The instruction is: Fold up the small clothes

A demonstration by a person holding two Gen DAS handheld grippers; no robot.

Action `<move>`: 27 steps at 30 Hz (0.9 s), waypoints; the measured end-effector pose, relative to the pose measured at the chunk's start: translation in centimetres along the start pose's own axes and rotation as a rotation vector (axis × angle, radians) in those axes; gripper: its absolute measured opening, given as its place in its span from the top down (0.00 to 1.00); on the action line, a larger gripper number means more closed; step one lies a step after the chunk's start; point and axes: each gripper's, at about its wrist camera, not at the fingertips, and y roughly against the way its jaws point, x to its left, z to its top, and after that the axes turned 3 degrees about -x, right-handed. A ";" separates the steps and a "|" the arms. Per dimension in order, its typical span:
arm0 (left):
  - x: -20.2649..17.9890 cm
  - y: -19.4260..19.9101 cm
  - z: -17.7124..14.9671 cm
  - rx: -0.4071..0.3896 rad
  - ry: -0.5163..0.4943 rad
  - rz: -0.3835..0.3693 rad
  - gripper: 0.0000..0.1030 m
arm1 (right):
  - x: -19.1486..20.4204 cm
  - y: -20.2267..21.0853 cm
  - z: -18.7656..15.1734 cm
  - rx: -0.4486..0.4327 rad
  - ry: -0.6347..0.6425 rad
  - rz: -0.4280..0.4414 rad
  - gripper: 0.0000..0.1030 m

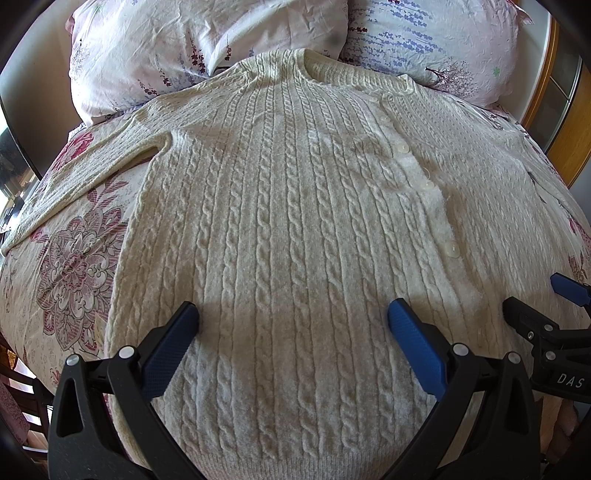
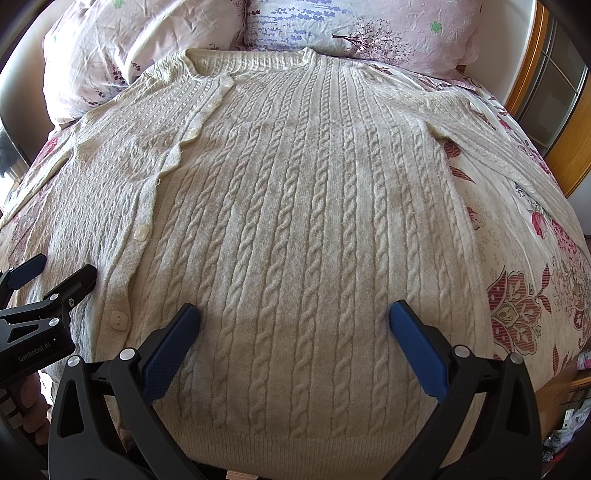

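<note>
A cream cable-knit cardigan (image 1: 295, 206) lies flat, buttoned, front up on a floral bedspread, collar toward the pillows and hem toward me. It also fills the right wrist view (image 2: 303, 206). Its left sleeve (image 1: 74, 173) stretches out left; its right sleeve (image 2: 491, 147) stretches out right. My left gripper (image 1: 293, 317) is open and empty, hovering over the lower left half near the hem. My right gripper (image 2: 294, 317) is open and empty over the lower right half. Each gripper shows at the edge of the other's view, the right one (image 1: 543, 299) and the left one (image 2: 55, 273).
Two floral pillows (image 1: 207, 48) (image 2: 354, 26) lie at the head of the bed behind the collar. The floral bedspread (image 1: 70, 266) (image 2: 524, 266) shows on both sides of the cardigan. A wooden frame (image 2: 561, 122) stands at the right.
</note>
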 end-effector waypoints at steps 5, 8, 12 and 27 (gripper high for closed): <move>0.0 0.0 0.0 0.001 0.000 -0.001 0.02 | -0.2 0.0 0.1 0.000 0.002 0.004 0.01; 0.1 0.0 0.0 0.002 -0.001 0.000 0.02 | -0.5 -0.2 0.2 -0.003 0.006 0.023 0.01; -0.4 0.0 0.0 0.001 -0.004 0.001 0.02 | -2.4 0.5 1.0 -0.044 -0.096 0.134 0.02; 2.8 2.7 3.2 -0.212 0.173 -0.136 0.02 | -25.1 -0.9 4.9 -0.247 -0.964 0.265 0.44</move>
